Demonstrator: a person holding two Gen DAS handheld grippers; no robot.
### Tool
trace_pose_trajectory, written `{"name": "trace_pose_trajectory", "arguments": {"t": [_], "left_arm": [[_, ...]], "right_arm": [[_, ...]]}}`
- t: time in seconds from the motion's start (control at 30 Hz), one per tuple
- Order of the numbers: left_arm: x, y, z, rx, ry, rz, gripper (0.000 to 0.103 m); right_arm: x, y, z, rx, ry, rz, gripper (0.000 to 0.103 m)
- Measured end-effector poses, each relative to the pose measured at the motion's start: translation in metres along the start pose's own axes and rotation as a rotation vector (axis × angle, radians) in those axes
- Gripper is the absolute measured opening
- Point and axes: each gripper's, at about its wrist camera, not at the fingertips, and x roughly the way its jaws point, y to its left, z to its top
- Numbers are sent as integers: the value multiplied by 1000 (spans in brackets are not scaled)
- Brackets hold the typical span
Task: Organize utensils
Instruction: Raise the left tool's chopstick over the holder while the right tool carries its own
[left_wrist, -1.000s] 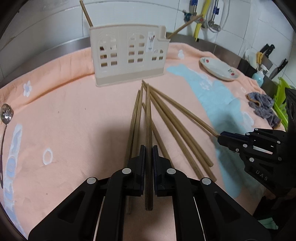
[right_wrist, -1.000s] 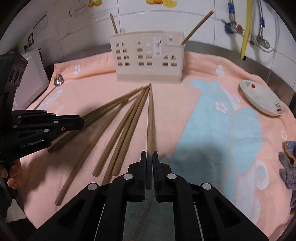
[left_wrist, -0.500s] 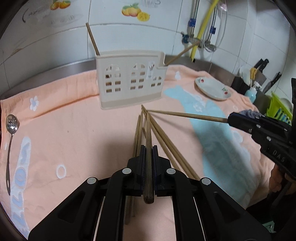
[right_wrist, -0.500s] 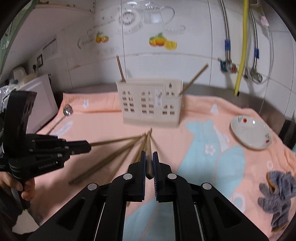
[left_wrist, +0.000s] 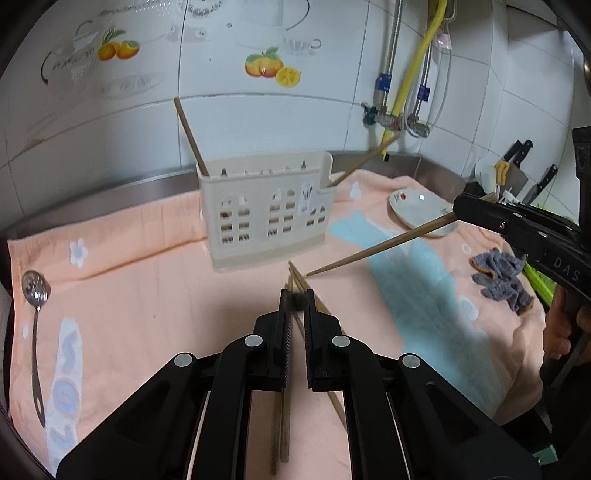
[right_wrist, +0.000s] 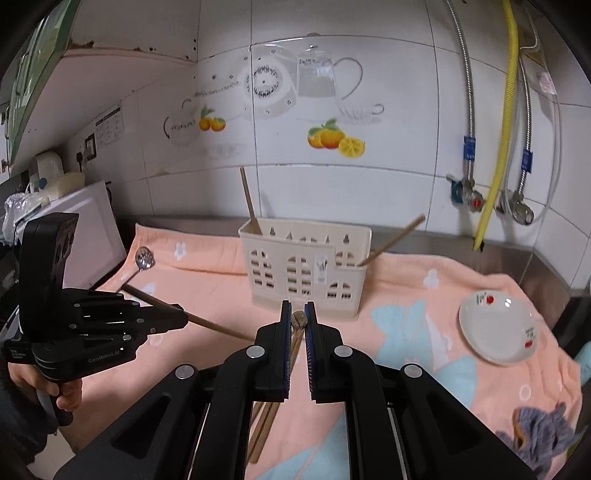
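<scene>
My left gripper (left_wrist: 296, 297) is shut on the end of one wooden chopstick (right_wrist: 218, 326), lifted off the peach towel (left_wrist: 129, 295). To its right, my right gripper (left_wrist: 459, 210) is shut on another chopstick (left_wrist: 376, 249), whose tip slopes down toward the towel. In the right wrist view this gripper (right_wrist: 298, 312) shows the chopstick's end between its pads, and the left gripper (right_wrist: 181, 319) is at the left. The cream utensil holder (left_wrist: 266, 218) stands upright ahead with a chopstick (left_wrist: 188, 129) leaning at each end. Several loose chopsticks (left_wrist: 312, 291) lie on the towel below me.
A slotted metal spoon (left_wrist: 35, 299) lies at the towel's left edge. A white plate (left_wrist: 421, 212) and a grey cloth (left_wrist: 502, 277) sit on the right. Knives (left_wrist: 517, 155) stand at the far right. Pipes and taps (right_wrist: 476, 199) run down the tiled wall.
Both grippers have risen from the towel, each lifting its chopstick out of the pile. The views have tilted up, so more of the tiled wall shows.
</scene>
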Motion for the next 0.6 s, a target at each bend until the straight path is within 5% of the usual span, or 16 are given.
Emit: {"name": "trace_pose_trajectory", "arguments": {"t": [0.6], "left_arm": [[-39,3,114,87,-136,38,6]], "right_arm": [[-21,-29,93,-59,-34,17,7]]}}
